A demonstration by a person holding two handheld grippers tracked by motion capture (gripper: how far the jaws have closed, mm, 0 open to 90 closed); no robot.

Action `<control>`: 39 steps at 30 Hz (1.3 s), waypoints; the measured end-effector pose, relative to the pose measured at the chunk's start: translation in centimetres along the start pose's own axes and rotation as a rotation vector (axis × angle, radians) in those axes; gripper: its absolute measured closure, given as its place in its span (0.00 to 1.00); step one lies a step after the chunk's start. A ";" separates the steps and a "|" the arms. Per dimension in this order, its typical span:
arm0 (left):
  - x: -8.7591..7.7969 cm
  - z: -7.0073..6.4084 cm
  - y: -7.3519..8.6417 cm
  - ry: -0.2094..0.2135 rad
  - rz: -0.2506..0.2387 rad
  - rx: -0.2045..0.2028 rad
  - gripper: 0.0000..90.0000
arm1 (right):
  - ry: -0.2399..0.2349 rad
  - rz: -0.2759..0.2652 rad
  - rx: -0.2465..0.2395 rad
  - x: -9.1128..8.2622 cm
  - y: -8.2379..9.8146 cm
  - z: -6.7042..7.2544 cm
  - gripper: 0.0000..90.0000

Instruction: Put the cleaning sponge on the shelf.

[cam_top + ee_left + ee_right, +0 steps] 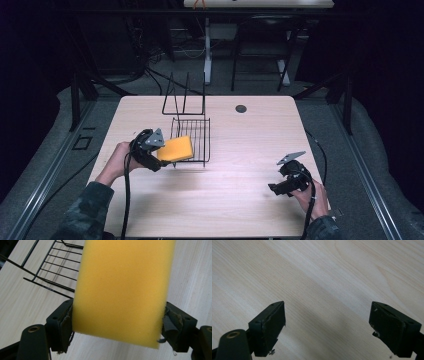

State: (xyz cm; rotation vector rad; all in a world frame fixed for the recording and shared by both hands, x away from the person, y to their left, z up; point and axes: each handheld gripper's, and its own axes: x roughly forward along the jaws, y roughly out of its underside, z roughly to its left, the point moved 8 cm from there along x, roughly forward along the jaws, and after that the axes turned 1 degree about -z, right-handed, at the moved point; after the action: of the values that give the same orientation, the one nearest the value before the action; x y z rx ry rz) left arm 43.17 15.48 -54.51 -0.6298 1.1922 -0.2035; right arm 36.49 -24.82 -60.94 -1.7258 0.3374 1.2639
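The rectangular light-wood table (235, 200) carries a black wire rack (192, 131) at its far-left centre; the rack has a flat grid tray and upright wire dividers on its far side. A small dark round spot (241, 108) lies on the tabletop to the right of the dividers, near the far edge. The rectangular yellow foam sponge (176, 149) sits at the near-left corner of the grid tray, partly over the wires; whether it rests on them cannot be determined. The left gripper (159, 159), held in the person's left hand (116, 160), grips this sponge: in the left gripper view the sponge (120, 290) is pressed between both black jaws with the rack (50, 270) beyond it. The right gripper (277, 189), held in the right hand (312, 196) at the near right of the table, has its jaws spread wide and holds nothing; the right gripper view shows bare tabletop (324, 277) between them.
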 end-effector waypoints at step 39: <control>3.8 2.1 -2.4 0.065 0.034 0.055 0.25 | -0.003 0.000 -0.006 0.0 0.0 0.0 0.15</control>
State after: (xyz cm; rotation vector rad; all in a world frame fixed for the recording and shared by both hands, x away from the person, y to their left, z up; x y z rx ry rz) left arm 46.90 12.50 -55.79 -0.5583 1.2549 -0.2286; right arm 36.44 -24.85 -60.95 -1.7289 0.3323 1.2678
